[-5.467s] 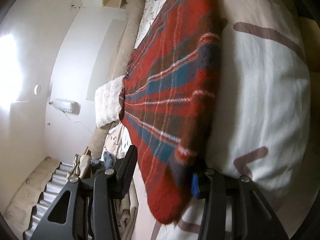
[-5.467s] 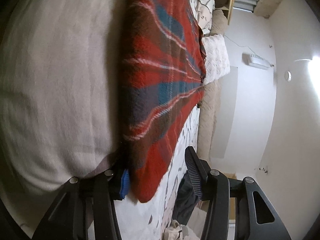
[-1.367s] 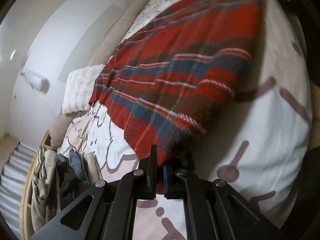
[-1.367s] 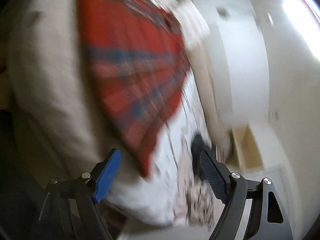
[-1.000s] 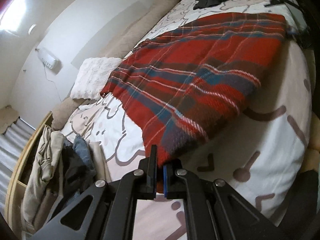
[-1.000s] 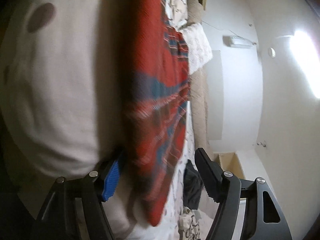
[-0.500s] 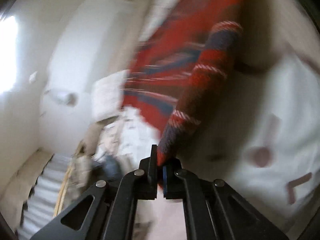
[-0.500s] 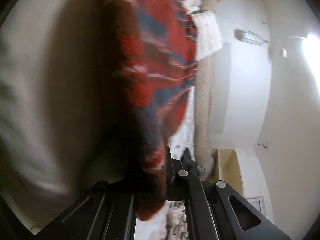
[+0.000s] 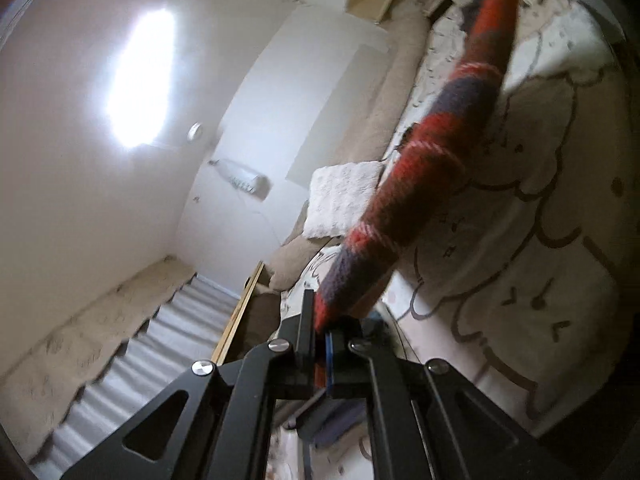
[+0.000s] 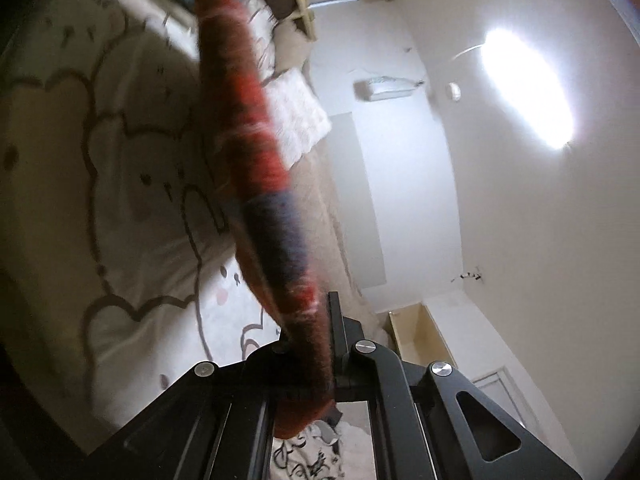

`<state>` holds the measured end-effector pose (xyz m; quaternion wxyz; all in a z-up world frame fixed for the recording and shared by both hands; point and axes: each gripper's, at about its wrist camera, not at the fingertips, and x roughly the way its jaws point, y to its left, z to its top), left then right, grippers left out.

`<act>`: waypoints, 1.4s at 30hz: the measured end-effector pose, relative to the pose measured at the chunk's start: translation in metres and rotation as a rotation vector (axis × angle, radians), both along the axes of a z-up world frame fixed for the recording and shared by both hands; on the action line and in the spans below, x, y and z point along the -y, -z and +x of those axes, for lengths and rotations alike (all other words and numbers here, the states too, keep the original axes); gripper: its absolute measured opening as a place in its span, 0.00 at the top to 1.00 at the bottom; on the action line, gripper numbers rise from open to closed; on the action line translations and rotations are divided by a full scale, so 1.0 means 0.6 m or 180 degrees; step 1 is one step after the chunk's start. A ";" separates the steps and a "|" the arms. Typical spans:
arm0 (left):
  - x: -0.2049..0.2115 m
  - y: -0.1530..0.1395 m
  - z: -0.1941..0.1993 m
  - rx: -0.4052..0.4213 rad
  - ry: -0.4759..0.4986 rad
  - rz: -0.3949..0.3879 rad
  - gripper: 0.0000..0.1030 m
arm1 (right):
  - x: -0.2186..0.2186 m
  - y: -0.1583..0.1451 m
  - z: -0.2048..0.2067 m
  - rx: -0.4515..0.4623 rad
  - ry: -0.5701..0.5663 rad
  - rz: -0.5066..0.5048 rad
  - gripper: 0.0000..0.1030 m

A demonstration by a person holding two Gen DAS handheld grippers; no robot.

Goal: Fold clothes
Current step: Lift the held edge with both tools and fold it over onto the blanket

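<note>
A red plaid woollen garment [image 9: 420,184] hangs stretched in the air above the bed, seen edge-on as a thick band. My left gripper [image 9: 320,332] is shut on one end of it. In the right wrist view the same garment [image 10: 256,152] runs away from my right gripper [image 10: 316,344], which is shut on its other end. The garment is blurred with motion in both views.
Below lies a white bed cover [image 9: 540,208] with brown cartoon drawings. A white fluffy pillow [image 9: 340,200] and a beige bolster [image 9: 384,120] lie along the wall. A wooden bed frame edge [image 9: 236,320] and wall steps show at the left.
The garment lay flat on the bed; the left gripper closed on its corner, then the right closed on the other. Both have lifted it clear of the bed, baring the cover.
</note>
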<state>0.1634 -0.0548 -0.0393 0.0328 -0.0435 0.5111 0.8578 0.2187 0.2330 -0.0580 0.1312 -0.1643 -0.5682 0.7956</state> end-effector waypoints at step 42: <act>-0.003 -0.107 -0.095 0.0308 -0.0076 0.0949 0.94 | -0.025 -0.192 -0.073 0.0268 0.0322 -0.1886 0.97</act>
